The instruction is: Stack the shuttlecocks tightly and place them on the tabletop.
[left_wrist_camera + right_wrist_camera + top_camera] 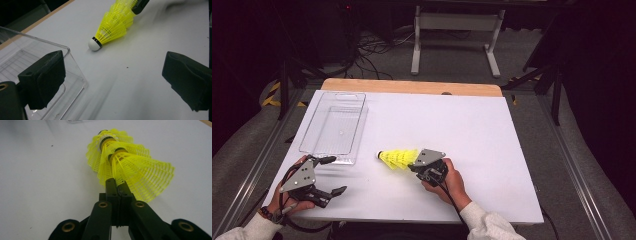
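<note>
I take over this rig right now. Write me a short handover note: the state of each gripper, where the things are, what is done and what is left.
Right gripper: shut on the skirt edge of the yellow shuttlecocks, a nested stack lying on the white table.
Left gripper: open, holding nothing, beside the clear bin.
Done: the stack is gripped.
Left: probably lift it and put it in the bin, which has nothing in it.

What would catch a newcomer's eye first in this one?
The bright yellow stack of shuttlecocks lying near the middle of the white table, its skirt rim pinched in the right gripper. Next, the clear plastic bin at the table's left, with the left gripper open beside it.
</note>
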{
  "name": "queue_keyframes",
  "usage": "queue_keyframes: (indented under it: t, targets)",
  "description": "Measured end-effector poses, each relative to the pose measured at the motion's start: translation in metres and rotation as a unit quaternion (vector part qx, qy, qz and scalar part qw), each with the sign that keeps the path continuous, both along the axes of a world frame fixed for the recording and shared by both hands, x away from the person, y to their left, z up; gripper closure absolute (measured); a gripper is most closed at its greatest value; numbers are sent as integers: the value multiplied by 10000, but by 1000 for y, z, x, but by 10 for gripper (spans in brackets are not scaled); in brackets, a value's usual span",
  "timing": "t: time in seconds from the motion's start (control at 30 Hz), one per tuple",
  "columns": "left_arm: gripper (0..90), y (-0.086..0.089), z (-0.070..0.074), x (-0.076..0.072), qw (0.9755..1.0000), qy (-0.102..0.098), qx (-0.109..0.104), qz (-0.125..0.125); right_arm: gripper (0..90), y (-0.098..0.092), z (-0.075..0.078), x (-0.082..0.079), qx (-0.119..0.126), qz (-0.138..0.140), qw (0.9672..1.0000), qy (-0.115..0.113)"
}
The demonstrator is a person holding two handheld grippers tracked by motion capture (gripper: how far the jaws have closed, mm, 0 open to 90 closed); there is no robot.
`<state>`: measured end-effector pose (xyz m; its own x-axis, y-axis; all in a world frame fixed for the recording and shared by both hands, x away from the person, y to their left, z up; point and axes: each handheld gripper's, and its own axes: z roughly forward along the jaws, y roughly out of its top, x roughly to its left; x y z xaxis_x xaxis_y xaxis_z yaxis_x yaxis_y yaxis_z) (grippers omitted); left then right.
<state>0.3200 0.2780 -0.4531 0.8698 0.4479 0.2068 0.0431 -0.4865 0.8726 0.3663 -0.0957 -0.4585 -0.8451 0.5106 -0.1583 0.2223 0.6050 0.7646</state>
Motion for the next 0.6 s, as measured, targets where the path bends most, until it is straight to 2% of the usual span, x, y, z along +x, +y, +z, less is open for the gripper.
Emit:
queue_keyframes:
  t: [0.37,0.6]
  targets:
    - [58,0,0,0,10000,7,18,-22,888,8,-7,6,-19,122,9999,61]
    - [58,0,0,0,10000,-3,0,-27,818,10,-13,8,-124,235,9995,153]
